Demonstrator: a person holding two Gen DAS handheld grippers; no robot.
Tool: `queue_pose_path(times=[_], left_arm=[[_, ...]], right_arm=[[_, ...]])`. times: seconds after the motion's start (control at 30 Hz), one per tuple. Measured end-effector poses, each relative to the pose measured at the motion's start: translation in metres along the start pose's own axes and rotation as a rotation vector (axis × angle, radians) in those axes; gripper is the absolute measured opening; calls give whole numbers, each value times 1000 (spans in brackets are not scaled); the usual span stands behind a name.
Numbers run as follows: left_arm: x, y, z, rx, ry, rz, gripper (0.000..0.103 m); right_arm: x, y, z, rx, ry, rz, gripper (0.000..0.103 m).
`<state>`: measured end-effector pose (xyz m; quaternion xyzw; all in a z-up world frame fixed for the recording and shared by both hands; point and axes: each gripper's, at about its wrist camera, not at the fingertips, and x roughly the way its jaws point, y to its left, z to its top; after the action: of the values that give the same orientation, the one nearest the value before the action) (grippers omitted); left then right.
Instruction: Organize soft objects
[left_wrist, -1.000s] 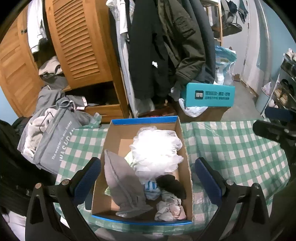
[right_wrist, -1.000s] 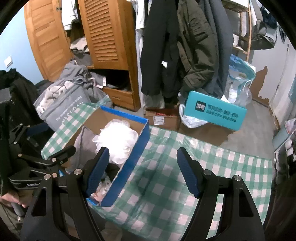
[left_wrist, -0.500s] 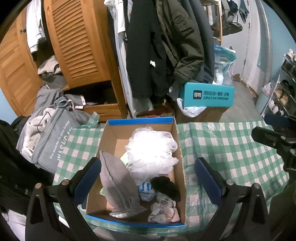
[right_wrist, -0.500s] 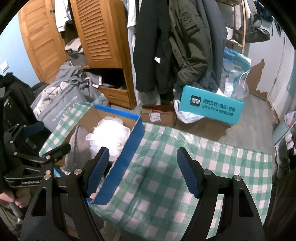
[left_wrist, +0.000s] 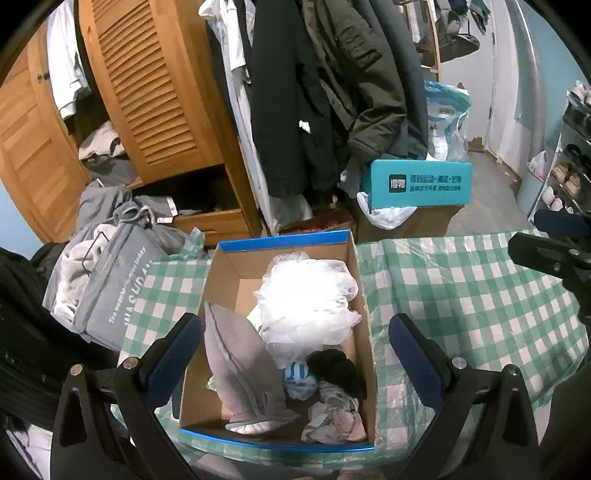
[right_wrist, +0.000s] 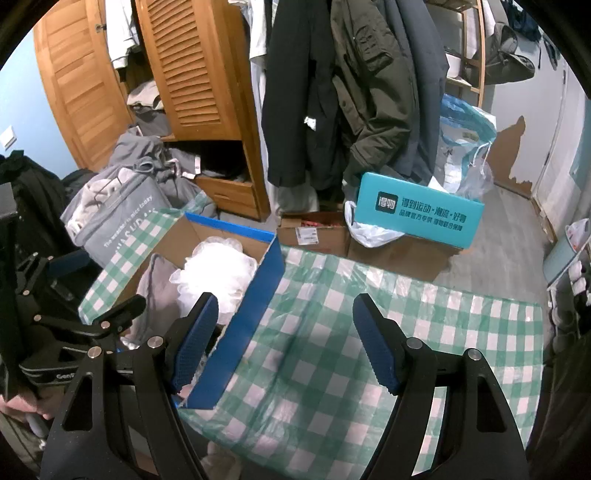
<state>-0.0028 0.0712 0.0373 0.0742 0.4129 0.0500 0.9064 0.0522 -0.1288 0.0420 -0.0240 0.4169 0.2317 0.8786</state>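
Shift: over the last second both grippers have drawn up and back from the table; the box sits lower and smaller in the left view, and more floor and the teal carton show past the far table edge
Left gripper (left_wrist: 295, 354): jaws spread wide, nothing between the pads, held above the near half of the box
Right gripper (right_wrist: 284, 339): jaws spread wide and empty, over bare cloth just right of the box's blue wall
Box (left_wrist: 360, 295): open cardboard, blue-edged, on the left part of the checked cloth (right_wrist: 424, 332)
Soft things: all in the box; white mesh puff (left_wrist: 306, 299) in the middle, grey cloth (left_wrist: 240, 365) along the left side, black sock (left_wrist: 338, 371), a striped piece (left_wrist: 297, 376) and a crumpled pale rag (left_wrist: 334, 411) at the near end
Cloth outside the box: no loose item shows on it in either view
Stage: this fits items already gathered and the grippers backing off, and equally a full box waiting to be sorted out; the views do not settle which
Doing it well: any grasp here should pinch a fold, not a whole bundle; the puff will compress and snag, the grey cloth will drape and drag its neighbours; come straight down so the pads clear the cardboard walls
Risk: the box is light and may slide on the slick plastic cover if a wall is nudged
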Motion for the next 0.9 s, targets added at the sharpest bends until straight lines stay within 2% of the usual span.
queue_pose_path(times=[0.9], left_arm=[[-2, 2, 3, -12, 11, -20, 102]], right_arm=[[-1, -1, 1, 2, 2, -1, 75]])
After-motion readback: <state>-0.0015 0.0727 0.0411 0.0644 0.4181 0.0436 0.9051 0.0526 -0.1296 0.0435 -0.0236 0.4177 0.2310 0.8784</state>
